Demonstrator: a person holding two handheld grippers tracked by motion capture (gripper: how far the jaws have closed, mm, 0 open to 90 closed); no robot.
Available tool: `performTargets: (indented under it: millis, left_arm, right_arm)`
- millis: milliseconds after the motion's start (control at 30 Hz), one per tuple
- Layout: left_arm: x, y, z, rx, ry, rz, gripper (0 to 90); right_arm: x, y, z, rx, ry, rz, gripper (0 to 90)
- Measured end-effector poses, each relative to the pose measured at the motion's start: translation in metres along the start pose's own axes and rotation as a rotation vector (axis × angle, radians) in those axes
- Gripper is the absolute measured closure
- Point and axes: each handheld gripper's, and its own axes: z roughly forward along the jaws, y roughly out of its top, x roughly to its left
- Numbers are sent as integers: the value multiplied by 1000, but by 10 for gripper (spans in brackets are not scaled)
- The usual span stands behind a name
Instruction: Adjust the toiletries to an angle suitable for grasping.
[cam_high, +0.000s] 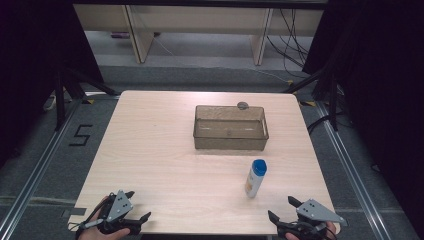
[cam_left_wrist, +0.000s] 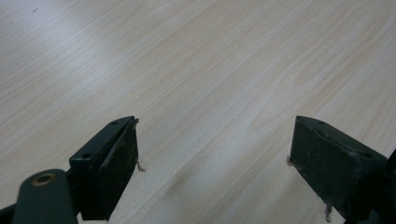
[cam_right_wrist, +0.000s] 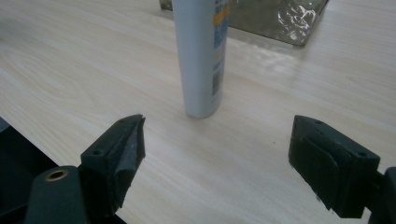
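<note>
Bottle (cam_high: 255, 178), white with blue cap, is standing upright on the table (cam_high: 160, 150), right of centre and toward the near edge, nothing touching it. In the right gripper view the bottle (cam_right_wrist: 201, 56) is sitting straight ahead of the jaws with bare wood between. Clear plastic bin (cam_high: 230, 128) is sitting behind it toward the far side, apart from the bottle; a small round grey thing (cam_high: 243, 105) is resting at its far rim, can't tell what. Left half of the tabletop is lying open, plenty of room. Right gripper (cam_high: 282, 210) is hovering at the near right edge, near the bottle, jaws spread wide, holding nothing. Left gripper (cam_high: 138, 205) is sitting at the near left corner, well apart from bottle and bin, jaws likewise spread wide over bare wood, gripping nothing. Hands are showing at the bottom edge behind each gripper.
</note>
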Motion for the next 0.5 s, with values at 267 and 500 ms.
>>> performTargets:
  millis: [267,500]
  left_arm:
    - [-1,1,1,-4,-4,-4,149]
    - [0,1,0,9,-8,10,149]
  right_arm:
    - [9,8,10,7,5,-14,192]
    - [17,16,19,10,20,-34,192]
